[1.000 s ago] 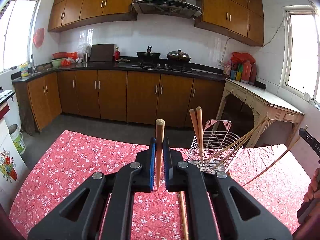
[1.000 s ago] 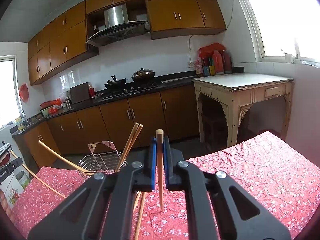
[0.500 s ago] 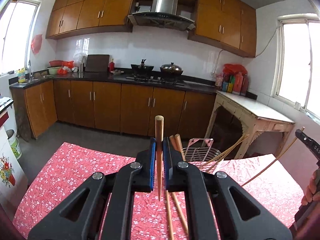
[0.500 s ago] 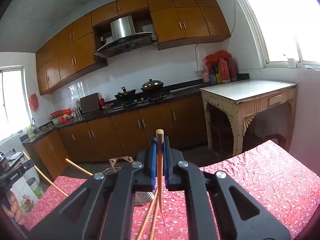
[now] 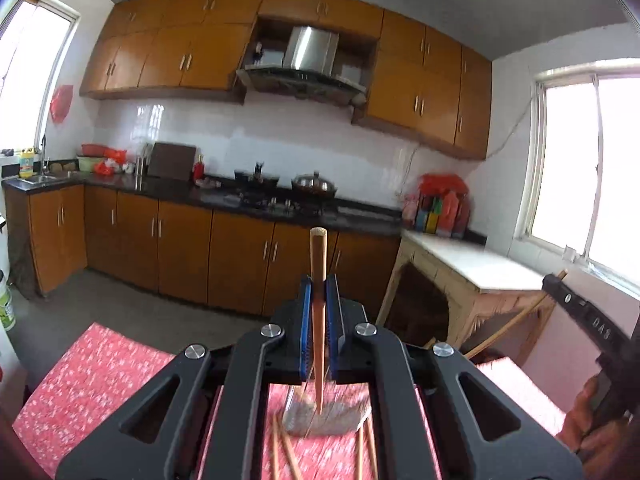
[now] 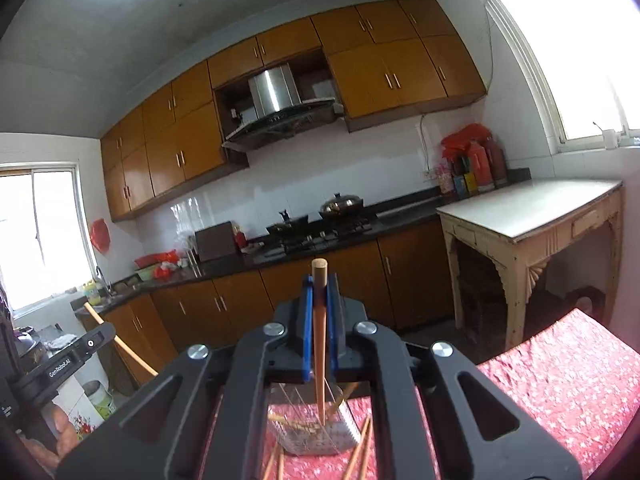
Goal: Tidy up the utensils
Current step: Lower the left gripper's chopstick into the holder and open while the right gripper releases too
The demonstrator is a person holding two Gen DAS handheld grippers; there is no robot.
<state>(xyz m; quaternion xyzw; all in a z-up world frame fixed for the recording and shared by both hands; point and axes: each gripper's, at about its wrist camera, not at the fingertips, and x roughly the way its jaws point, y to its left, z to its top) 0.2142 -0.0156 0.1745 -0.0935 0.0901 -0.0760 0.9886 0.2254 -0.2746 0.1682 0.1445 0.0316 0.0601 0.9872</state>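
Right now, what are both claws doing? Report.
Left gripper shut on chopstick. Right gripper likewise. Wire basket below both tips. Nothing blocking.

The basket stands on the table, away from its right edge, with chopsticks lying on the table around it. Behind the table runs the counter; a side table stands at its right end.

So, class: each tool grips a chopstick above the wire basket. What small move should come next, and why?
Probably lower both straight down, then release. The left tool and right tool each hold a chopstick pointing tip-down over the wire basket.
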